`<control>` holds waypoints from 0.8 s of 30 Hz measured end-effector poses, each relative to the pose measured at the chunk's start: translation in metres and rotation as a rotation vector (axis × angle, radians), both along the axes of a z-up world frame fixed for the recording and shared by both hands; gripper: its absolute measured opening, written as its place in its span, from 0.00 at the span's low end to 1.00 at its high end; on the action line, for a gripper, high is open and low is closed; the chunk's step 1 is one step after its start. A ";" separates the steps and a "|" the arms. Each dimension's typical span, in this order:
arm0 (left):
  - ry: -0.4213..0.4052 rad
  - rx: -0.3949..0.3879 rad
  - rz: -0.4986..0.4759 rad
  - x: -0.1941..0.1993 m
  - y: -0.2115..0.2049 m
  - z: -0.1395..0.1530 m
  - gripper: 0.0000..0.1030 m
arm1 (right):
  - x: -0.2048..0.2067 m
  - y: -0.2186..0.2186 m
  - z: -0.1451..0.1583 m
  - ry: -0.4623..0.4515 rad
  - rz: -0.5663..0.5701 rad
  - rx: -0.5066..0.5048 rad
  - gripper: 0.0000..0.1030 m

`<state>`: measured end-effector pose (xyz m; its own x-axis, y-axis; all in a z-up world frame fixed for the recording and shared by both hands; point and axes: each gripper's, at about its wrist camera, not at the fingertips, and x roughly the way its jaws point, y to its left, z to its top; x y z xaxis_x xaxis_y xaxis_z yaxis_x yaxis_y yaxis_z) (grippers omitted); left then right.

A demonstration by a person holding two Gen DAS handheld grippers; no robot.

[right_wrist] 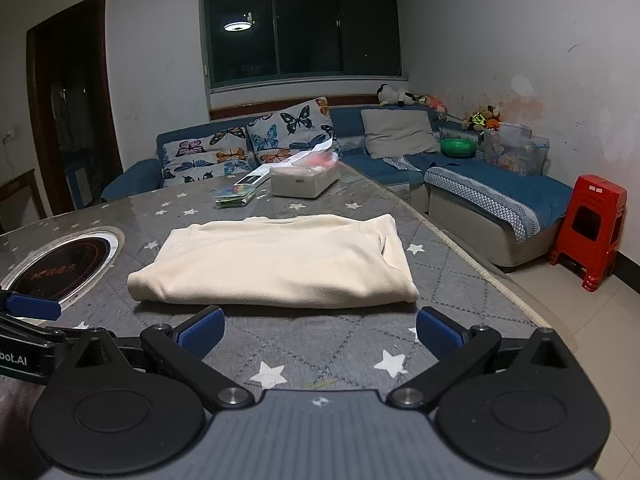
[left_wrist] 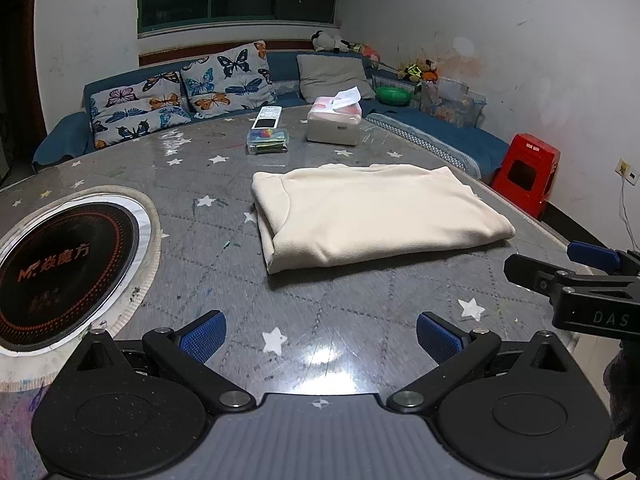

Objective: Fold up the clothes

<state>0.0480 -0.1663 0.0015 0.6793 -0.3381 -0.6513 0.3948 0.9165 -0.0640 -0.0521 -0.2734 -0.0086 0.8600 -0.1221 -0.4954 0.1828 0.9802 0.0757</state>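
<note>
A cream garment (left_wrist: pixel 372 212) lies folded into a thick rectangle on the grey star-patterned table (left_wrist: pixel 224 248). In the right wrist view the cream garment (right_wrist: pixel 280 264) sits straight ahead, just beyond the fingertips. My left gripper (left_wrist: pixel 320 338) is open over bare table, short of the garment, nothing between its blue pads. My right gripper (right_wrist: pixel 320 334) is open too, its pads close to the garment's near edge without touching. The right gripper (left_wrist: pixel 576 276) shows at the right edge of the left wrist view, and the left gripper (right_wrist: pixel 32 316) at the left edge of the right wrist view.
A round black induction cooktop (left_wrist: pixel 60 272) is set into the table at the left. A tissue box (left_wrist: pixel 334 122), a remote (left_wrist: pixel 267 117) and a small clear box (left_wrist: pixel 268 142) stand at the far side. Behind is a blue sofa (right_wrist: pixel 500 192); a red stool (right_wrist: pixel 588 232) stands right.
</note>
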 end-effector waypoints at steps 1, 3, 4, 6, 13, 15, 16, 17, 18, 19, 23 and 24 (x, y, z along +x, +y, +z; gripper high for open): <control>-0.003 -0.001 0.000 -0.001 0.000 0.001 1.00 | -0.001 0.001 0.000 -0.002 0.000 -0.001 1.00; -0.009 -0.002 0.000 -0.004 0.001 0.002 1.00 | -0.004 0.002 0.001 -0.005 0.000 -0.002 1.00; -0.013 -0.002 0.001 -0.006 0.001 0.002 1.00 | -0.006 0.002 0.001 -0.008 0.000 -0.002 1.00; -0.019 -0.003 0.000 -0.010 0.002 0.003 1.00 | -0.008 0.004 0.002 -0.014 0.001 -0.002 1.00; -0.039 -0.005 0.003 -0.025 0.004 0.004 1.00 | -0.020 0.007 0.005 -0.033 0.003 -0.002 1.00; -0.044 -0.004 0.005 -0.029 0.005 0.004 1.00 | -0.024 0.008 0.006 -0.038 0.006 -0.003 1.00; -0.048 -0.004 0.005 -0.031 0.005 0.004 1.00 | -0.026 0.008 0.007 -0.041 0.006 -0.004 1.00; -0.052 -0.003 0.007 -0.033 0.006 0.005 1.00 | -0.027 0.009 0.007 -0.045 0.007 -0.004 1.00; -0.055 -0.003 0.008 -0.035 0.006 0.006 1.00 | -0.029 0.009 0.008 -0.049 0.007 -0.003 1.00; -0.060 -0.003 0.009 -0.036 0.006 0.006 1.00 | -0.031 0.009 0.009 -0.054 0.008 -0.002 1.00; -0.075 -0.002 0.011 -0.042 0.007 0.009 1.00 | -0.034 0.011 0.010 -0.062 0.012 -0.001 1.00; -0.078 -0.001 0.011 -0.043 0.007 0.009 1.00 | -0.035 0.012 0.010 -0.064 0.014 -0.001 1.00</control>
<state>0.0047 -0.1590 0.0108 0.7315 -0.3307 -0.5962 0.3884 0.9208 -0.0341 -0.0873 -0.2616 0.0019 0.8915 -0.1106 -0.4394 0.1640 0.9828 0.0854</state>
